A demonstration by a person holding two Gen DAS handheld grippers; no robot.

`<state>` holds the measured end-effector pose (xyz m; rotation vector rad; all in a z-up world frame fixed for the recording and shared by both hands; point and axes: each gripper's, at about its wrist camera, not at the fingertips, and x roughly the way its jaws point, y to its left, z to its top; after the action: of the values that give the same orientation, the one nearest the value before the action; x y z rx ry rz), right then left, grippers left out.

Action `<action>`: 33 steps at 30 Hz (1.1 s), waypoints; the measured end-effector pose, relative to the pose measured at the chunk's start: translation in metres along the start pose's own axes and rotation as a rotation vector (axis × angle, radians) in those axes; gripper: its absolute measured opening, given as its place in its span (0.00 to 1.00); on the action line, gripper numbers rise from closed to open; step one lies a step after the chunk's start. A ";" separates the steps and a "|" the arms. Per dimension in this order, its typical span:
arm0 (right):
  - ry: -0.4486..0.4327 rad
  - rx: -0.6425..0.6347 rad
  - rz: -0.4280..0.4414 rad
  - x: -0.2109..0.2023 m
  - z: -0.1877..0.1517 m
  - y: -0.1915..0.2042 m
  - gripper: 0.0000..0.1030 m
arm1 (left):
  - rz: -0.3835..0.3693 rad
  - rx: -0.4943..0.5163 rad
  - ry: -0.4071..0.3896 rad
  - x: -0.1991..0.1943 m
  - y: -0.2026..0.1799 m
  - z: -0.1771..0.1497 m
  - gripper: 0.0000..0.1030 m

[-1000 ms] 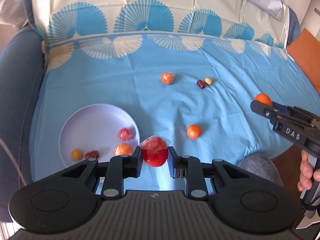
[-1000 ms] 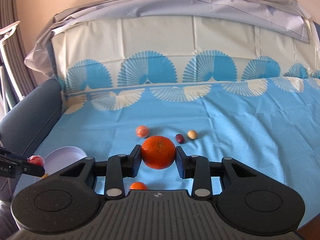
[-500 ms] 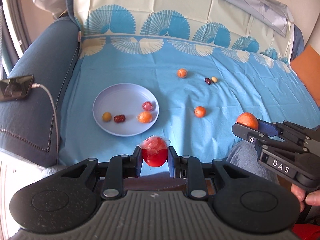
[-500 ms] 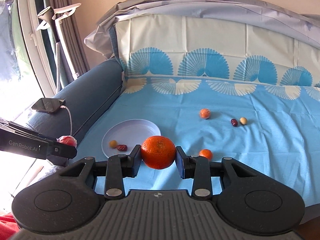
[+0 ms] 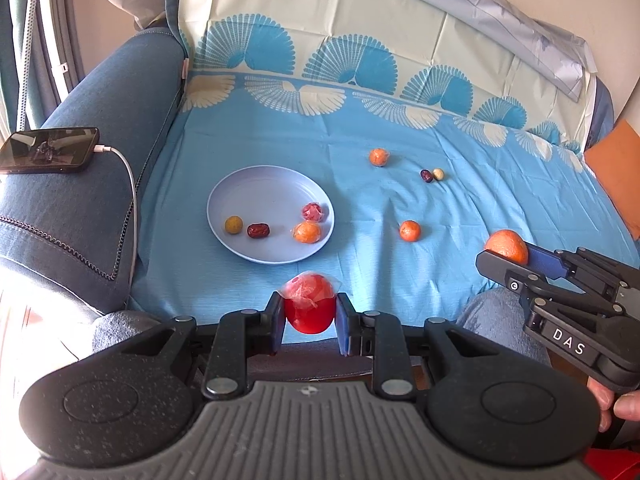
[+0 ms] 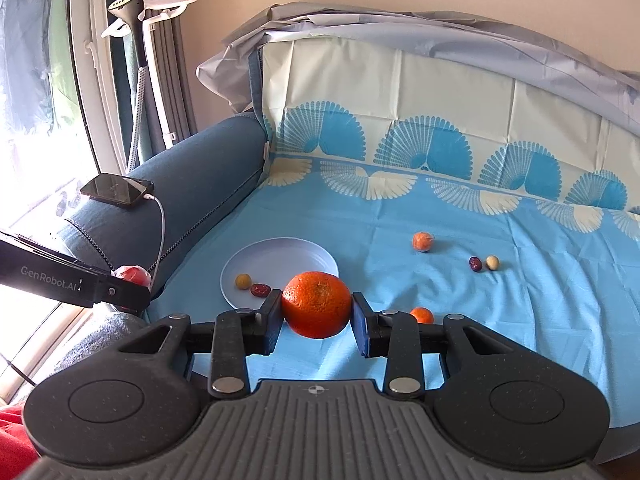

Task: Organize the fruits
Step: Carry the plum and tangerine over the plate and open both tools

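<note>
- My left hand-held gripper [image 5: 310, 316] is pinching a red fruit in clear wrap [image 5: 309, 307], held just off the near edge of the blue sheet [image 5: 280, 136].
- My right hand-held gripper [image 6: 317, 318] is pinching a big orange [image 6: 317, 304], also near the sheet's near edge.
- Lilac plate [image 5: 256, 188] sits left on the sheet: yellow fruit [image 5: 233, 225], dark red date [image 5: 258, 231], wrapped orange [image 5: 307, 232] and wrapped red piece [image 5: 312, 212] in it.
- Loose on the sheet: small orange [image 5: 410, 231] right of the plate; farther off, wrapped orange fruit [image 5: 379, 157], then a dark date [image 5: 427, 175] touching a pale nut-like piece [image 5: 439, 174].
- Phone [image 5: 48, 155] on the left sofa arm [image 5: 80, 184], cable plugged in.
</note>
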<state>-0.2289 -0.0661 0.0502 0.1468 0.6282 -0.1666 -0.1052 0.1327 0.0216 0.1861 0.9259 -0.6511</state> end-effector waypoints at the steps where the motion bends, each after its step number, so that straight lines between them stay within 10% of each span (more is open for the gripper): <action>1: 0.002 0.000 -0.001 0.001 0.000 0.000 0.36 | 0.000 0.000 0.000 0.000 0.001 0.000 0.28; 33: 0.058 0.020 -0.022 0.025 0.000 -0.004 0.36 | 0.018 -0.034 0.056 0.028 0.009 0.005 0.28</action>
<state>-0.2096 -0.0723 0.0350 0.1646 0.6859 -0.1900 -0.0840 0.1255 0.0015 0.1831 0.9877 -0.6157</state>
